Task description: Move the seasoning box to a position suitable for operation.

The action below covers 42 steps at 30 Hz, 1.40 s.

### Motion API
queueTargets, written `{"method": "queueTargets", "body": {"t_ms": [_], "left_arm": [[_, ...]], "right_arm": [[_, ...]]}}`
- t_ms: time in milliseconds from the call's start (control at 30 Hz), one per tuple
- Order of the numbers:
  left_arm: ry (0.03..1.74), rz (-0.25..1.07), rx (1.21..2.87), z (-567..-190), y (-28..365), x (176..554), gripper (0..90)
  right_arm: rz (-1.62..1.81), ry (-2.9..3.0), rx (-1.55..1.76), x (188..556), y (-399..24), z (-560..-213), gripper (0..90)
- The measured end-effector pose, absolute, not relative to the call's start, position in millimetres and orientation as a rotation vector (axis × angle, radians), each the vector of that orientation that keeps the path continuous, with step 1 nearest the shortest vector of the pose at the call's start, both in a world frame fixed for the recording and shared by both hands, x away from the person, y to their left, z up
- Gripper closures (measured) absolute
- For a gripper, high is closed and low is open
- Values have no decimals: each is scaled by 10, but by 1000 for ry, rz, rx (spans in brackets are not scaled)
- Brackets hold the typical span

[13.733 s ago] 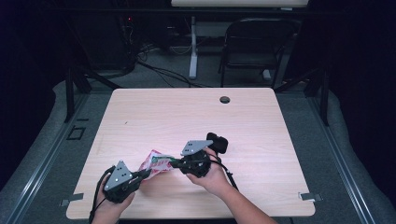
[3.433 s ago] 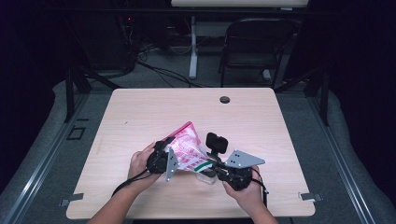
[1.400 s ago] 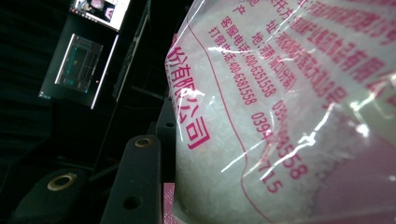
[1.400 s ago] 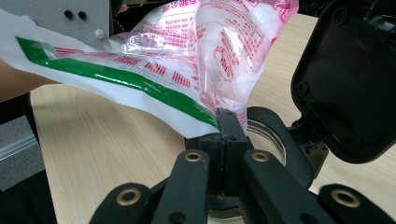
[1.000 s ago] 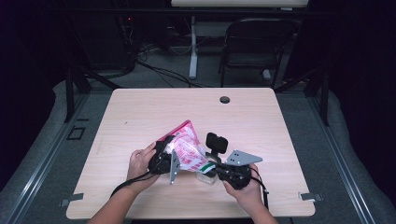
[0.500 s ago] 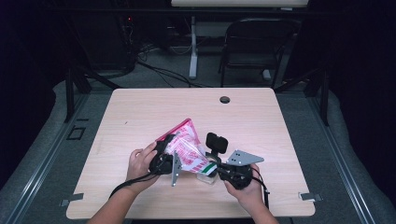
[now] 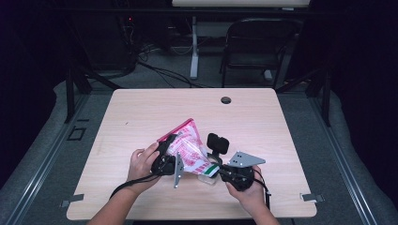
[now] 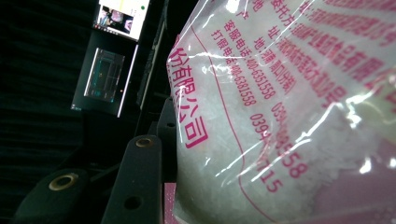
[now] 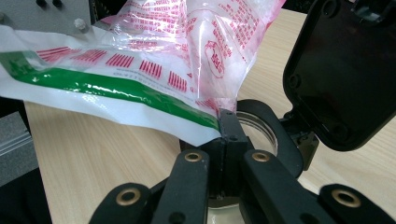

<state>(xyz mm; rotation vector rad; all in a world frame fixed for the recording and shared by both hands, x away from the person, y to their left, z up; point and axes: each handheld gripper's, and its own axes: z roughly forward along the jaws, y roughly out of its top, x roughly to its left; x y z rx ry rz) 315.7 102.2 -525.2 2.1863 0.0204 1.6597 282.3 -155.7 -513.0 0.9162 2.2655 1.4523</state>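
While the left gripper [image 7: 165,151] clamps the upper body of the pink-printed plastic bag [image 7: 187,147], the right gripper [image 9: 223,122] is pinched tight on its green-striped corner. Bag hangs tilted above the wooden table [image 7: 141,108], its corner over an open glass jar [image 9: 261,126] with a black flip lid [image 9: 348,70].

Bag [image 7: 188,149]: glossy clear plastic film, crinkled, red print. Jar [image 9: 261,127]: clear glass. Table [image 7: 263,117]: matt light wood-grain. Gripper jaws: matt black plastic.
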Motion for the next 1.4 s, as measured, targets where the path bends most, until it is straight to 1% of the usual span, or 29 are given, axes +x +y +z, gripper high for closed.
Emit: {"method": "queueTargets", "body": {"t_ms": [800, 1400], "left_arm": [[-14, 1726, 2172, -5211, 995, 3119, 642], [-22, 1740, 2173, -5207, 990, 3112, 641]], "right_arm": [[1443, 2260, 927, 2827, -1560, -5149, 899], [1442, 2261, 935, 2833, -1547, -5173, 898]]}}
